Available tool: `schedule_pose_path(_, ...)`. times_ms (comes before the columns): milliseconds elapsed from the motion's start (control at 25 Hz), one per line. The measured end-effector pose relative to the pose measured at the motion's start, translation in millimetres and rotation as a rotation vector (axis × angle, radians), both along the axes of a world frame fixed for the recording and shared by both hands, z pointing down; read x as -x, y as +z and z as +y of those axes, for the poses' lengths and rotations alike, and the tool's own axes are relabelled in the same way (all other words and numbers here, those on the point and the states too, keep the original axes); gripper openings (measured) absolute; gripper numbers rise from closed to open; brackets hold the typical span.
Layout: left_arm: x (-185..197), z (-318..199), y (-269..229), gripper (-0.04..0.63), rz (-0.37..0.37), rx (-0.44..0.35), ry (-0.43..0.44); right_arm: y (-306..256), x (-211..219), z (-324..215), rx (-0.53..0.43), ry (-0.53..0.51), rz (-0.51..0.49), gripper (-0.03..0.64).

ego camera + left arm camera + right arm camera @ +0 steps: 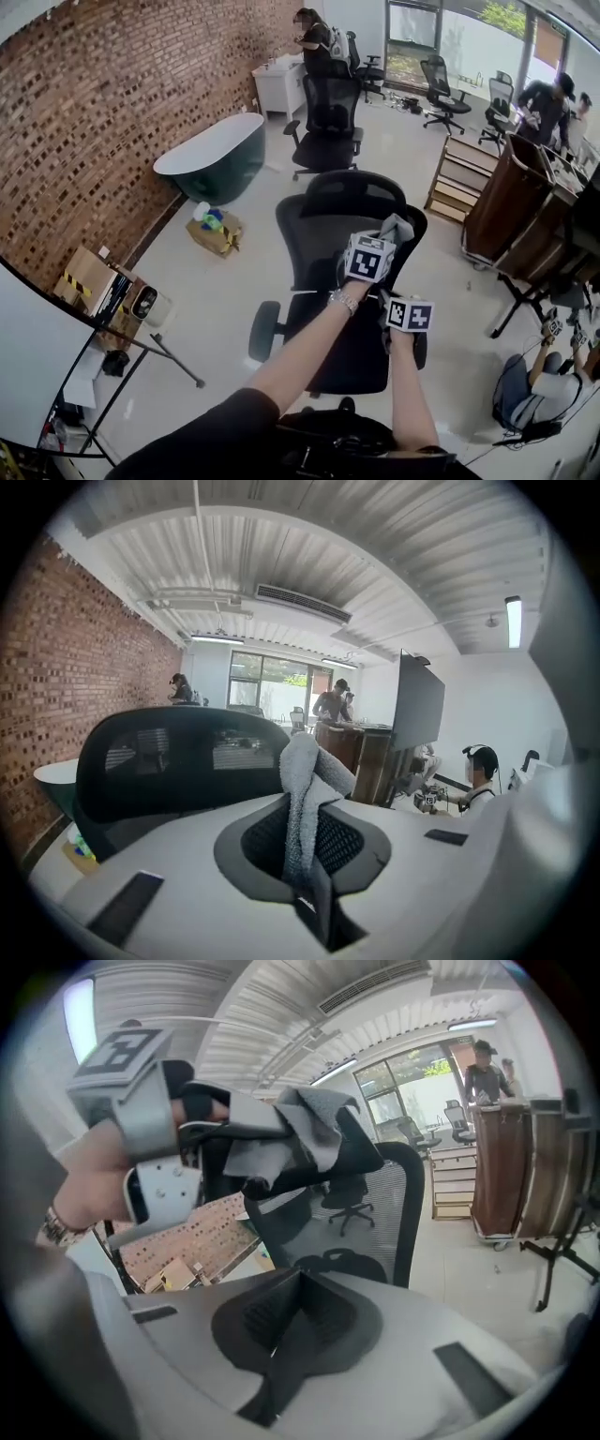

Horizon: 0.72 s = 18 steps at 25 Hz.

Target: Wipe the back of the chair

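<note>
1. Our left gripper (306,860) has its jaws clamped on a grey cloth (302,794). The cloth rises from them as a folded strip, its long axis running on along the jaws and its free end bent over to the right.
2. In the head view the left gripper (382,242) sits at the upper right corner of the chair's back (323,239), with the cloth (397,228) at that top edge. In the right gripper view the cloth (314,1119) bunches over the dark top rim of the back (398,1208). How hard it presses we cannot tell.
3. Our right gripper (292,1321) has its jaws together with nothing between them. In the head view it (407,309) hangs just below and right of the left one, over the right side of the seat (347,352). Its view looks up at the left gripper (267,1138).
4. The chair (342,281) stands mid-floor just in front of us. Its back is upright, long axis vertical, with the headrest (352,186) on top. The seat lies on our side of the back, so the chair's front points towards us. From the left gripper view the chair (169,761) is a wide dark curve left of the cloth.
5. Farther off, a second chair (328,122) stands behind the first. A tub (211,155) lies along the brick wall (94,122), and a box (214,234) sits on the floor near it.
6. At the right stands a wooden cabinet (511,202), and a person (539,384) sits on the floor at the lower right.
</note>
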State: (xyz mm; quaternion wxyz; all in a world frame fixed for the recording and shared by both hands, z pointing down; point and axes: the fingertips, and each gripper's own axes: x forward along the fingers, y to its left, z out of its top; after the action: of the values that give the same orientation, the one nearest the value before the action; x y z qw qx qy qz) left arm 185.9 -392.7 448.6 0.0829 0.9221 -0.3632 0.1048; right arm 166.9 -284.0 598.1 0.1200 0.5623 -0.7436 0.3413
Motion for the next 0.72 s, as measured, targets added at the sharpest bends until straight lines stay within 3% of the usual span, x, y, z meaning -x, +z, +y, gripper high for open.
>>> schedule_pose_path(200,-42.8,-42.1,-7.7,0.029,-0.01,-0.034,0.069,4.6,-24.6,-1.4,0.013,0.036,0.013,0.005)
schedule_pose_path(320,-36.3,-59.9,-12.3,0.029,0.005,-0.036,0.054,4.9,-28.0,-2.1,0.01,0.022,0.013,0.005)
schedule_pose_path(480,20.4,-86.2,-21.5,0.029,0.016,-0.044,-0.061,1.0,-35.0,-7.5,0.011,0.033,-0.005,0.005)
schedule_pose_path(720,165.0,-125.5,-2.8,0.029,-0.004,-0.008,-0.361,-4.1,-40.7,-21.8,-0.009,0.026,0.013,0.005)
